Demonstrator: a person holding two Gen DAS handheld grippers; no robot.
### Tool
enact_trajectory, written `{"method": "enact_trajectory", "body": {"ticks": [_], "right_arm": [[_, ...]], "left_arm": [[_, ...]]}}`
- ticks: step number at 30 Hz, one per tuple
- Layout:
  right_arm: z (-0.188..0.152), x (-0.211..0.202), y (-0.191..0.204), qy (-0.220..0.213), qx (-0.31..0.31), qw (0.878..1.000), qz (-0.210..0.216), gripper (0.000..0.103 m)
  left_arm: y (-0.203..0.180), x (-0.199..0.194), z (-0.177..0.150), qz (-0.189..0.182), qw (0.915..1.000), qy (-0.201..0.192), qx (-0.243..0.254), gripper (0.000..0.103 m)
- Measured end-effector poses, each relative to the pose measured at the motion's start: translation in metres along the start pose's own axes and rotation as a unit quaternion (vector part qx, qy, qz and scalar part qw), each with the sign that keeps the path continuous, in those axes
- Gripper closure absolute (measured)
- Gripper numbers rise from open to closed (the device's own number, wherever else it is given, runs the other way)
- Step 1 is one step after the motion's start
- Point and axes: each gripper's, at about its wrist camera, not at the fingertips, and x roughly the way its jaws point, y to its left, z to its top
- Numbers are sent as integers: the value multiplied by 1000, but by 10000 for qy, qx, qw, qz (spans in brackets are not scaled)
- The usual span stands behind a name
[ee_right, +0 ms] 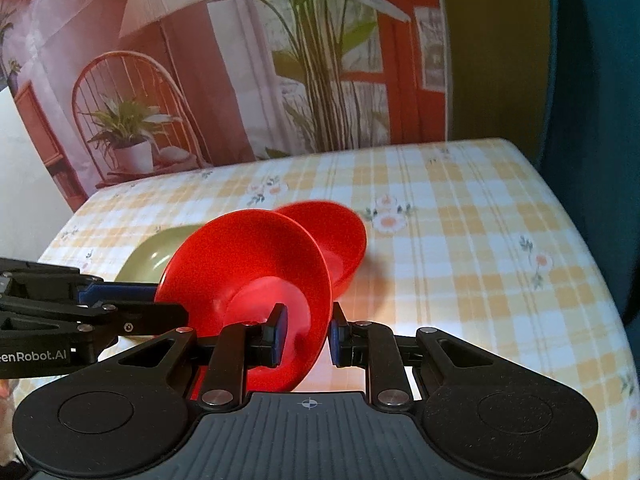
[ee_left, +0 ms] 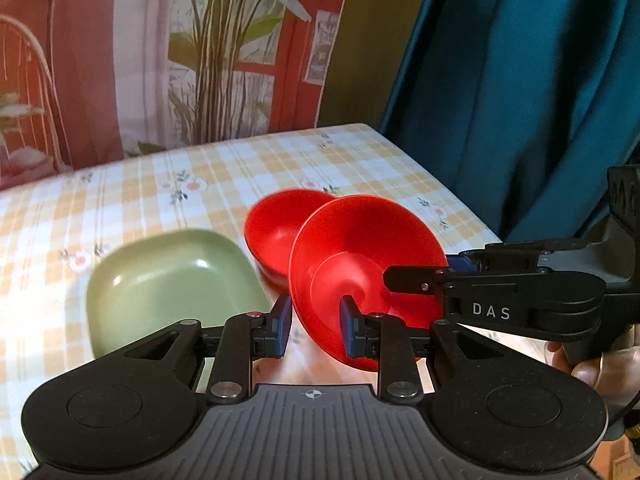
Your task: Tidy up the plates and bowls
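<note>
A red plate [ee_left: 360,256] is held tilted on edge above the table, and it also shows in the right wrist view [ee_right: 248,256]. My left gripper [ee_left: 314,326] straddles its left rim, jaws shut on it. My right gripper [ee_right: 306,334] straddles the opposite rim, jaws shut on it; it enters the left wrist view [ee_left: 416,276] from the right. A red bowl [ee_left: 276,228] sits on the table just behind the plate, also in the right wrist view [ee_right: 344,236]. A green square dish [ee_left: 168,284] lies to the left, partly hidden in the right wrist view [ee_right: 156,256].
The table wears a yellow checked floral cloth [ee_right: 460,260]. Its right edge runs beside a teal curtain [ee_left: 520,100]. A printed backdrop with plants and a chair [ee_right: 200,80] stands behind the table's far edge.
</note>
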Motion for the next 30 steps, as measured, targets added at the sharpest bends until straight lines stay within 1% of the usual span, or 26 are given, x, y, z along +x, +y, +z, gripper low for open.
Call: {"method": "enact_trajectory", "body": {"ticks": [3,7,13,17,24,30], "right_arm": [[16,8,-2,-82,-25,10000,30,83],[38,23,-6,-71,-81,9999,54,83],[60,42,-8,-111,-165,9998,-58,83],[62,54,-11,-61,-156,9998,-97,83],[55,68,-20,69,-12,9999,-87,83],[50,74,-22,120,37,9999,-48,83]], "left_arm": [[7,6,16,71,10000,-22,-19,76],[19,15,35,133,9998,-74,-99,76],[29,35,54,264,9995,-33,-145,76],[29,46,57,332,9993,86,-124,76],[29,63,53,374,9988,308,29,75],[33,71,53,378,9984,407,29,75]]}}
